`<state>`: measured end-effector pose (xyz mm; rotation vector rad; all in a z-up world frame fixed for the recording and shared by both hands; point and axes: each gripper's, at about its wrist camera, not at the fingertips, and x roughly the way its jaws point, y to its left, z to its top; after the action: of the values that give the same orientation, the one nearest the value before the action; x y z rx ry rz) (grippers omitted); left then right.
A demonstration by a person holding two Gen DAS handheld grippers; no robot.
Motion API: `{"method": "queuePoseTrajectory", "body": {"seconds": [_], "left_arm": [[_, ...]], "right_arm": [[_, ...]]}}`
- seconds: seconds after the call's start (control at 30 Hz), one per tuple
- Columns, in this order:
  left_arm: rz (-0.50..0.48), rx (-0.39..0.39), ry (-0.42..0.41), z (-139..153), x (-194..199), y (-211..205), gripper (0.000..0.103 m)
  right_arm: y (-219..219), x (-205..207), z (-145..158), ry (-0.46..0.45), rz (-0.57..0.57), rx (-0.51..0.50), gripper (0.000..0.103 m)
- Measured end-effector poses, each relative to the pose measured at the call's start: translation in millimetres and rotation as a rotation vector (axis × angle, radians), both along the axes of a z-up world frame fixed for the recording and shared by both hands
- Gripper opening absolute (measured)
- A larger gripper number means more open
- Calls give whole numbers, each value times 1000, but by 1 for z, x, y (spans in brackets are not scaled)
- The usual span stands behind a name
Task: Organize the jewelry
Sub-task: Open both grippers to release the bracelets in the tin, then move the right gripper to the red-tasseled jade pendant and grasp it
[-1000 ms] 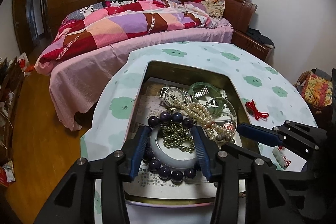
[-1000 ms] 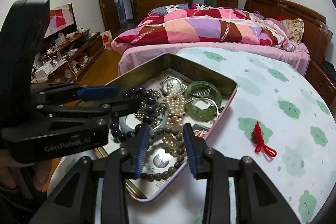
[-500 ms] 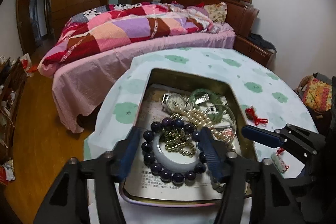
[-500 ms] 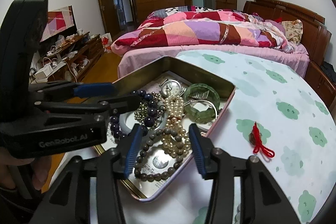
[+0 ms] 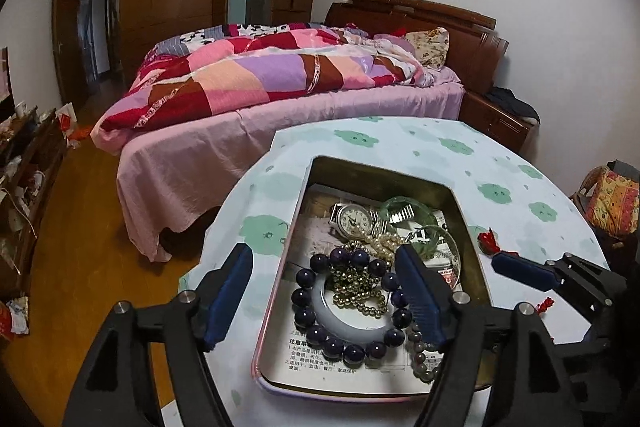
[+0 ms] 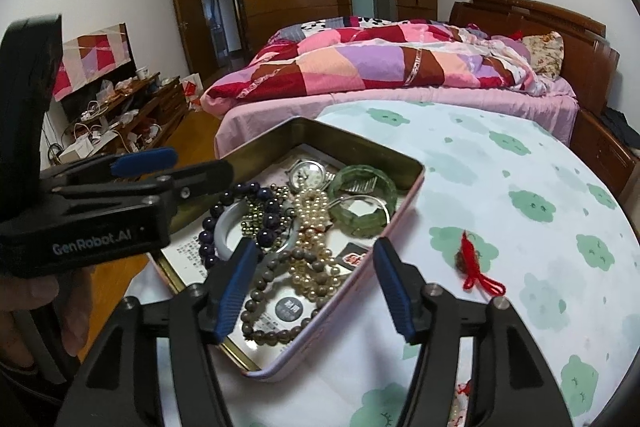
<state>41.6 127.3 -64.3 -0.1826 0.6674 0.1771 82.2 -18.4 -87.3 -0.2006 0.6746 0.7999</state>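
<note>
Both grippers have drawn back and spread since a second ago; the left gripper (image 5: 324, 297), which then bracketed the dark purple bead bracelet (image 5: 344, 303) closely, now hovers above it with its fingers wide open and empty; the right gripper (image 6: 314, 285), earlier narrowed over the pearl strand (image 6: 314, 223), likewise stands wide open and holds nothing.

The jewelry all lies in the metal tin (image 6: 360, 143) on the cloud-print tabletop (image 6: 520, 167); the purple bracelet rings a pale jade bangle (image 5: 340, 319) and a small gold bead chain (image 5: 356, 283) at the near left; a grey-brown bead bracelet (image 6: 276, 295) lies at the near end; the wristwatch (image 5: 352, 217) and green bangles (image 6: 362, 201) sit toward the far end.

A red-tasselled charm (image 6: 470, 261) lies on the tabletop to the right, apart from the tin.

The opening and retreat suggest that the pieces just handled are released in place; the charm outside the tin looks like the likely item left to gather.
</note>
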Motion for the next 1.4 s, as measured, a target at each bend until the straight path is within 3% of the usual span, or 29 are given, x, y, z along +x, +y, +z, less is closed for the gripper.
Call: {"method": "queuePoseTrajectory", "body": {"seconds": [0.23,0.53,0.67,0.87,0.93,0.97,1.07,1.23,1.4], "left_arm": [[22,4,14,-2,0,-1,74],[47,20,49,-10,3,-5,74],[34,26,51,-10,3,-12,74],[39,68,52,-7,3,-25,77],[35,76,43,-6,1,-28,77],[27,71,37,-4,1,-29,77],[14,77,8,4,-1,-36,77],[-91,78,-11,14,6,-67,77],[-219,101,-13,15,21,-111,77]], "right_arm": [[-24,0,3,-11,-33,-12,66],[-102,12,-16,78,-230,-56,74],[-110,13,-28,131,-247,-70,74],[-95,12,-32,132,-198,-122,74],[-91,13,-36,141,-184,-148,66],[-91,13,-38,146,-178,-149,49],[-95,13,-39,156,-176,-140,21],[-108,12,-33,135,-206,-110,13],[-133,26,-26,114,-287,-92,12]]}}
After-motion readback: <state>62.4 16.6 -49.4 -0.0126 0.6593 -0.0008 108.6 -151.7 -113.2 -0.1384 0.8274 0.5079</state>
